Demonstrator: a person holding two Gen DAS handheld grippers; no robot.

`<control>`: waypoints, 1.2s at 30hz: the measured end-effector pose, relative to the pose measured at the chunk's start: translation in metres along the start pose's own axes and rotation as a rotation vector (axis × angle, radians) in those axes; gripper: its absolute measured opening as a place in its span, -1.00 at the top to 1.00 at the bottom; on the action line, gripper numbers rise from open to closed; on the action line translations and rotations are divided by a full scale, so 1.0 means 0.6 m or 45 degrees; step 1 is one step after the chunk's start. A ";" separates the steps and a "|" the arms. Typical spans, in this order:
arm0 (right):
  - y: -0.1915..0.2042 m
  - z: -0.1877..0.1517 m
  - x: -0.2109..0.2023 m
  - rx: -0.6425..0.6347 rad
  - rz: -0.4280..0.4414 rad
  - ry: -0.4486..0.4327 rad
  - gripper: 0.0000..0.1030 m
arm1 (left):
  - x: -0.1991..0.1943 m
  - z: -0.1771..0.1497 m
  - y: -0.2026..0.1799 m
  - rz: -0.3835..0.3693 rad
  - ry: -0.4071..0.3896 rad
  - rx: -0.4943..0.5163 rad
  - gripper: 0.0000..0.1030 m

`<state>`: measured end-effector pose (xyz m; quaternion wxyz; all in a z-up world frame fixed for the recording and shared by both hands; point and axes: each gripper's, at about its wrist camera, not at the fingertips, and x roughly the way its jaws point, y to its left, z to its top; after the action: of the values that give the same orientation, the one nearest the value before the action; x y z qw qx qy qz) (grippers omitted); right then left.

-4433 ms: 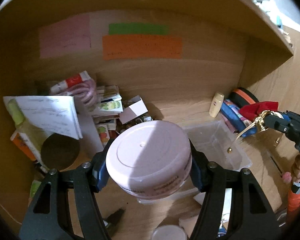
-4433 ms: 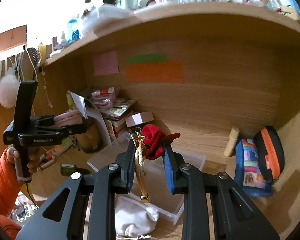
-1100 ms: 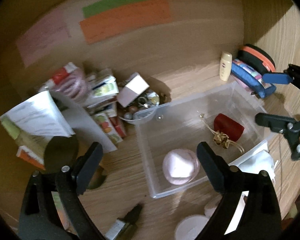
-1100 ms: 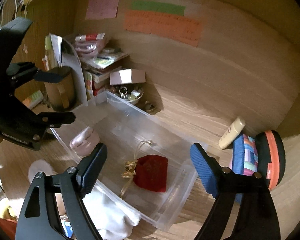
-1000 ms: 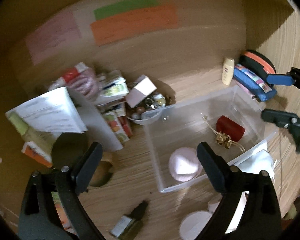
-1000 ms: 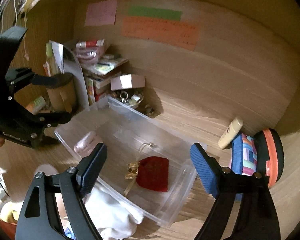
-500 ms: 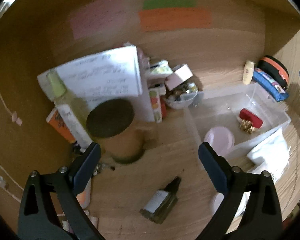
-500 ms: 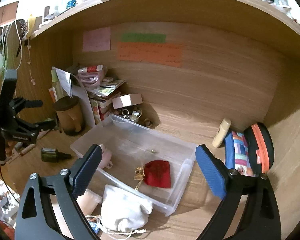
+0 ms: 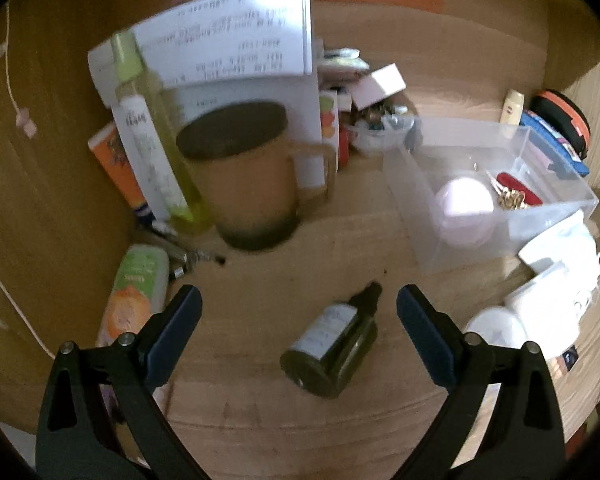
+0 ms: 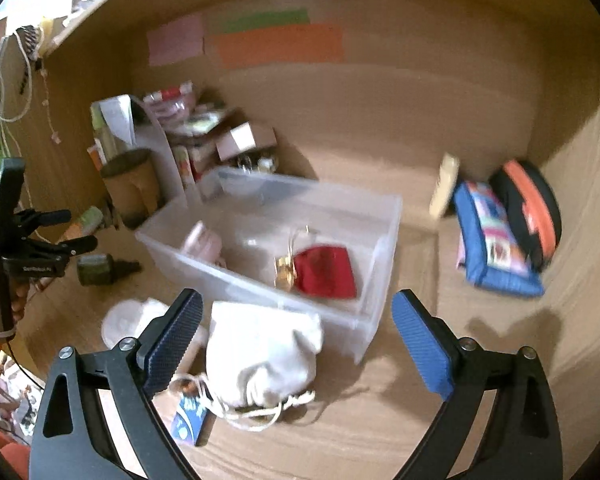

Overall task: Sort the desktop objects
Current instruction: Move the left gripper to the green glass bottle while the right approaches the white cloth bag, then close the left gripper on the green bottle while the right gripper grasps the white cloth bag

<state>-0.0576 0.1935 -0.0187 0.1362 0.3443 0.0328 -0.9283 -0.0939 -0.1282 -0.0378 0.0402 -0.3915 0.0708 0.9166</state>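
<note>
Left gripper (image 9: 298,320), jaws wide open and empty, hovers over the dark green glass dropper bottle (image 9: 332,354) lying on the wooden table (image 9: 260,308), neck toward 1 o'clock; right gripper (image 10: 296,328) equally open, empty.

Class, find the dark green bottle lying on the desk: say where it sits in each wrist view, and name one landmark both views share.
Left wrist view: the dark green bottle lies low in the centre, on its side, between the open tongs.
Right wrist view: the same bottle lies at the left edge, below the other gripper.
Shared landmark: the clear plastic bin, which holds a red pouch.
</note>
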 end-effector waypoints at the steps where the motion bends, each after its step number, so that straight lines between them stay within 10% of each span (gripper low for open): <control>1: -0.001 -0.009 0.005 0.010 -0.002 0.016 -0.84 | 0.003 -0.006 -0.001 -0.003 0.008 -0.004 -0.92; 22: -0.006 -0.072 0.072 0.249 0.189 0.253 -0.84 | 0.073 -0.048 -0.003 -0.071 0.130 -0.070 -0.92; 36: 0.025 -0.068 0.110 0.107 0.132 0.282 -0.71 | 0.096 -0.044 -0.011 -0.066 0.138 -0.066 -0.92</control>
<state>-0.0757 0.1703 -0.0923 0.1648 0.4512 -0.0092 -0.8770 -0.1140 -0.1248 -0.0985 0.0499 -0.4434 0.0391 0.8941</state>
